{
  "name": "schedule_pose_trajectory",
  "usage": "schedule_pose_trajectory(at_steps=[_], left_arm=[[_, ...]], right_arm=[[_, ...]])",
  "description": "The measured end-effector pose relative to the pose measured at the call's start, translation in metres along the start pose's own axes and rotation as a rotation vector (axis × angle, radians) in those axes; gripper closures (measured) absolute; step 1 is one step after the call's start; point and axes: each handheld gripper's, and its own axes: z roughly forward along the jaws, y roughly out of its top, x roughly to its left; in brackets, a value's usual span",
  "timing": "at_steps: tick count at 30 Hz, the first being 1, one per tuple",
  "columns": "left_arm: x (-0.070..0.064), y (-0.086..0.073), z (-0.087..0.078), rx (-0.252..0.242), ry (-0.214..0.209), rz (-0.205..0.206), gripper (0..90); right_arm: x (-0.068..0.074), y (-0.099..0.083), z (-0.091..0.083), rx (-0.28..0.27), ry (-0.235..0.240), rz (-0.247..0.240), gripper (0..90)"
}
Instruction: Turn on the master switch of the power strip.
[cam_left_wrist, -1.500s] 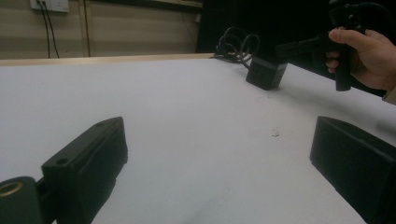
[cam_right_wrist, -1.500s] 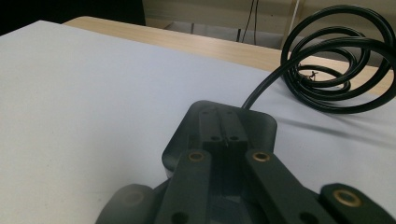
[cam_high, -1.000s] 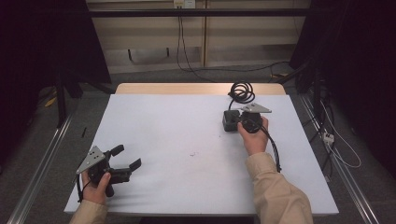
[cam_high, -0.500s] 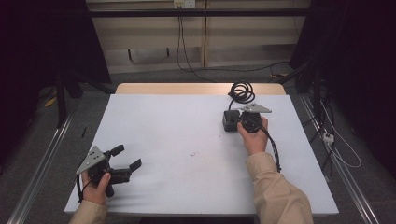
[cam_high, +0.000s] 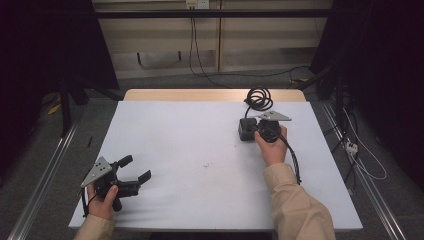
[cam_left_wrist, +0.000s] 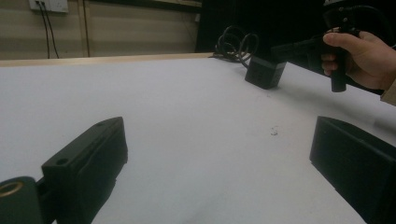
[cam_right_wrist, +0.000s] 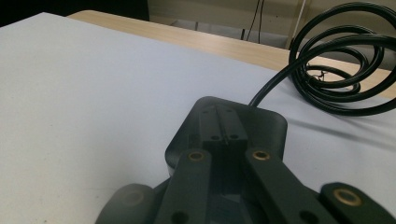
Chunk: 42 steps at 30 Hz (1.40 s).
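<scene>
My right gripper (cam_high: 256, 131) has its jaws closed together, resting over the black power adapter (cam_right_wrist: 226, 133) at the far right of the bench (cam_high: 200, 150); it looks a dense, rigid brick, smooth-sided, best pinched across its flat flanks; its stiff coiled cable (cam_right_wrist: 343, 70) will drag; my left gripper (cam_high: 134, 175) hangs wide, holding nothing; I see no containers.

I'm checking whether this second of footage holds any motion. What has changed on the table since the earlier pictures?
Nothing visibly changed. The right gripper stays with its jaws together over the black power adapter beside its coiled cable; the left gripper stays open near the table's front left corner.
</scene>
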Motion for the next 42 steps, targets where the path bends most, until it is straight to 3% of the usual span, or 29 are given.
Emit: schedule_pose_trajectory(at_steps=[19,42], left_arm=[[0.0007,-0.0002,0.0011,0.000,0.001,-0.009,3.7],[-0.0004,0.0001,0.0044,0.005,-0.004,-0.002,3.7]], right_arm=[[-0.0002,0.0043,-0.0045,0.017,-0.031,-0.044,90.0],[-0.0032,0.0038,-0.0039,0.038,-0.022,-0.059,90.0]])
